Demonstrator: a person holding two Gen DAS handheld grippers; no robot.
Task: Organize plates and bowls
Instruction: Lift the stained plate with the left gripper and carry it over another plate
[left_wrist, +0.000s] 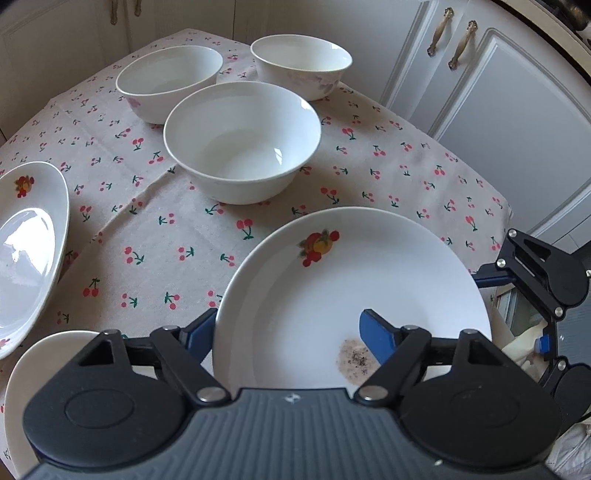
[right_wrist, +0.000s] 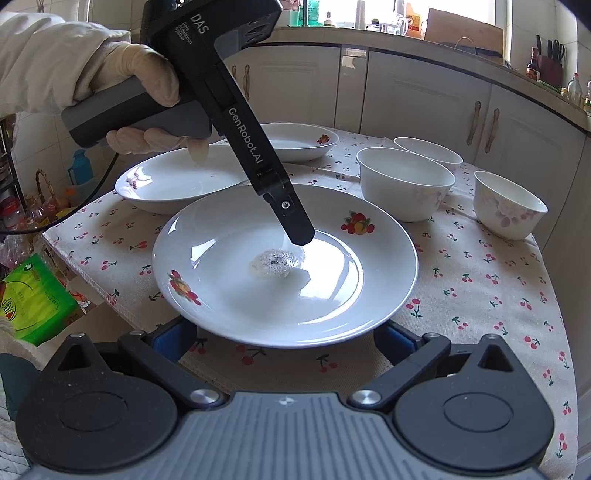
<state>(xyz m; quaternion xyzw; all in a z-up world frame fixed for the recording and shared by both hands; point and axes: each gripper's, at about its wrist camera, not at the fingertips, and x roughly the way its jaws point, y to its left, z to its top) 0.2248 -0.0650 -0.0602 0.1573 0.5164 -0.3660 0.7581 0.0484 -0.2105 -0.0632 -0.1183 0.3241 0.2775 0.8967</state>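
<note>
Left tongs (left_wrist: 288, 332) straddle plate (left_wrist: 351, 288) rim, grip unclear; right tongs (right_wrist: 284, 339) apart at rim.

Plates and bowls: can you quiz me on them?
1. How many bowls stand on the cloth?
2. True or false: the nearest plate is perfectly clean.
3. What is printed on the cloth? A) cherries B) stars C) fish

Key: 1. Three. 2. False, it has a speckled smudge in the middle. 3. A.
</note>
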